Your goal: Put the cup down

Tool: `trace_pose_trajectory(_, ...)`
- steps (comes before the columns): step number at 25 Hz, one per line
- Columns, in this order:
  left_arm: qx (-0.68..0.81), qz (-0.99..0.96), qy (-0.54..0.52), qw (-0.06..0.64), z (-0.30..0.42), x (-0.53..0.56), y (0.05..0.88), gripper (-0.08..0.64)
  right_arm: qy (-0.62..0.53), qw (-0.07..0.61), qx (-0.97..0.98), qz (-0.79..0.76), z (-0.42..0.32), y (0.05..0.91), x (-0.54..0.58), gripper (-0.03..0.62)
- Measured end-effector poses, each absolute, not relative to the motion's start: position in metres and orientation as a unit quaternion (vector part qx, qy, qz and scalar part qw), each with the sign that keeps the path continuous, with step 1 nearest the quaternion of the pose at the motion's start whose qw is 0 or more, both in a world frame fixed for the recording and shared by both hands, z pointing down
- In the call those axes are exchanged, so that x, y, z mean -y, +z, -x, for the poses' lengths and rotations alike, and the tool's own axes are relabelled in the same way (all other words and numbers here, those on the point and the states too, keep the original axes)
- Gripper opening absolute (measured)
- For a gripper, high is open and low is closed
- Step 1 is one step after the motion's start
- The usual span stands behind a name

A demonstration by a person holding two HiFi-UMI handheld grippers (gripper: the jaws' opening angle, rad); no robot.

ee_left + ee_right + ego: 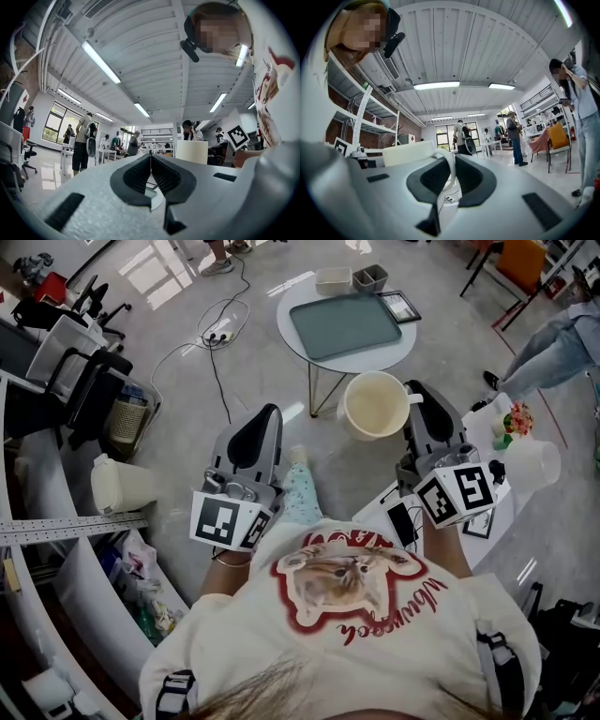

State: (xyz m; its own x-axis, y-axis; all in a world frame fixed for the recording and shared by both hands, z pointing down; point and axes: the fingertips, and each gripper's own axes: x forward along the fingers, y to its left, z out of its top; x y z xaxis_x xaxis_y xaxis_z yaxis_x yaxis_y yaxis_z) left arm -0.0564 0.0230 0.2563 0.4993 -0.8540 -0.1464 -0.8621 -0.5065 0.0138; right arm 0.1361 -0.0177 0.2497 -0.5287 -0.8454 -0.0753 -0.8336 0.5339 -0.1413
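Observation:
A cream cup (375, 404) with a side handle hangs in the air above the floor, just in front of the round table. My right gripper (418, 401) is shut on its handle. In the right gripper view the white handle (450, 169) runs between the two dark pads, and the cup body (410, 152) lies to the left. My left gripper (268, 414) is held beside it at the left, shut with nothing in it; in the left gripper view its pads (150, 158) meet and the cup (192, 151) shows to the right.
A round white table (302, 341) ahead carries a grey-green tray (345, 324), two small bins (352, 279) and a framed tablet (400, 306). At the right is a white table with a pitcher (534, 462) and flowers (516, 418). Chairs, shelving and floor cables (220, 334) are on the left.

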Motion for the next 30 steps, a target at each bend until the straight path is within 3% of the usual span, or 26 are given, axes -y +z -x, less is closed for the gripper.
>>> trace_pose_trajectory(30,-0.420,0.905,0.064,0.017,0.091,0.267,0.253,0.015,-0.041,0.088,-0.828,0.552,-0.103,0.249,0.263,0.049)
